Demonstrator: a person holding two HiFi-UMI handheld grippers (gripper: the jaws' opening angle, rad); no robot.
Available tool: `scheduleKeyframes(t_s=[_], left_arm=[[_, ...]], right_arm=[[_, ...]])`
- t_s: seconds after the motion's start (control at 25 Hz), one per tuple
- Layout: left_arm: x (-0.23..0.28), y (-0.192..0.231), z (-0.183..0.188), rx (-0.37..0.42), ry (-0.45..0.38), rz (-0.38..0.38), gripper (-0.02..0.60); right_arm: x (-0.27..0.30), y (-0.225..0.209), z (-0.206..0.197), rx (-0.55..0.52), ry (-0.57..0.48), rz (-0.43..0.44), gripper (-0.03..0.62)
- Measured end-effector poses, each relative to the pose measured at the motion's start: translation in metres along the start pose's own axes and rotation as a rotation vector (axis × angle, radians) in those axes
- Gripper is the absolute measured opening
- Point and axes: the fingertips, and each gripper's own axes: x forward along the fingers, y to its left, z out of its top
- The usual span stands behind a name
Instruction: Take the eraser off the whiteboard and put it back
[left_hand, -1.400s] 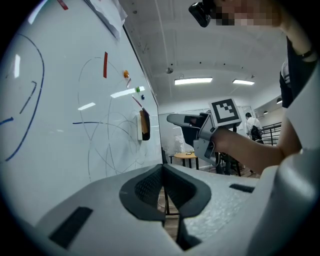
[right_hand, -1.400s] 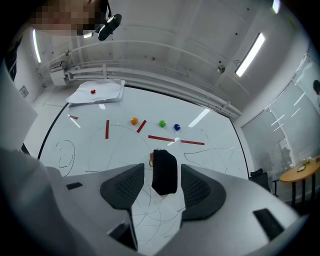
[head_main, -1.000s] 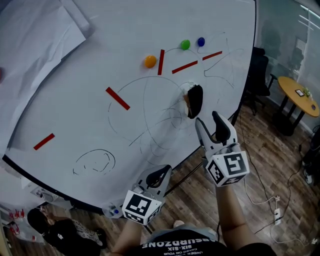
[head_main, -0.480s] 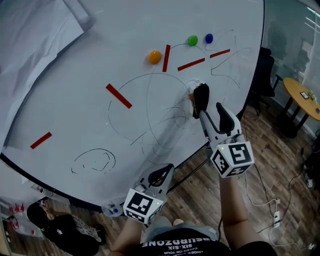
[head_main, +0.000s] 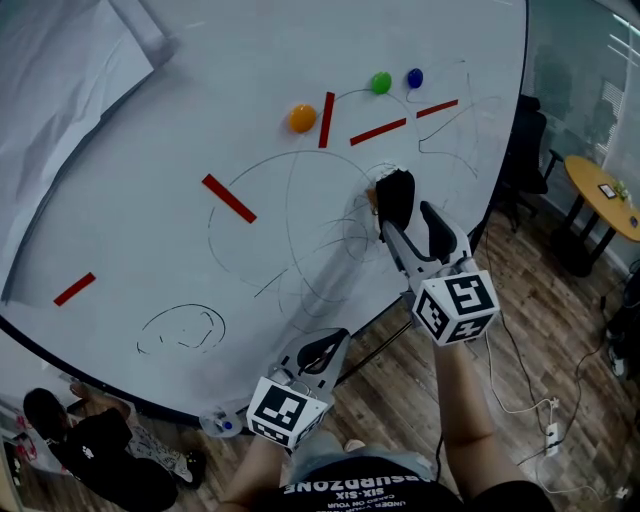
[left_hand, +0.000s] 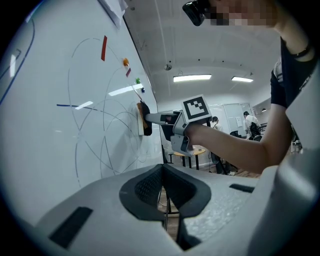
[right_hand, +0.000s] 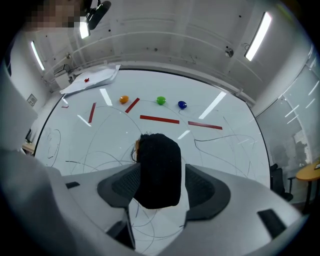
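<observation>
Round magnets, red strips above eraser

Both handhelds are light grey plastic. The left gripper and right gripper each have chunky jaws lined with dark ribbed pads, plus a white cube with black square markers at the back. The person wears a black shirt with white lettering and short sleeves.

Glossy whiteboard, matt fuzzy eraser
</observation>
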Motion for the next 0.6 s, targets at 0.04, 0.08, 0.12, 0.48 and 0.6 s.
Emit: scheduleKeyframes(t_s=[0.04,0.08,0.12,0.48,0.6], left_arm=[[0.001,0.0,-0.001,0.003,0.002,-0.001,0.008],[0.002,0.0,0.0,0.004,0.003,-0.002,0.008],[0.002,-0.001,0.0,0.003,0.002,-0.005,0.008],[0.006,0.001,-0.002,0.01,0.011,-0.013,0.008],[0.008,0.0,-0.003,0.014,0.014,-0.019,0.008]], right_arm=[[0.002,0.0,-0.001,-0.001,0.002,0.003,0.256],[0.004,0.0,-0.001,-0.002,0.004,0.005,0.258],[0.005,-0.001,-0.002,-0.002,0.005,0.006,0.258],[0.016,-0.002,-0.006,0.019,0.003,0.026,0.262],[0.019,-0.001,-0.007,0.028,0.006,0.033,0.262]])
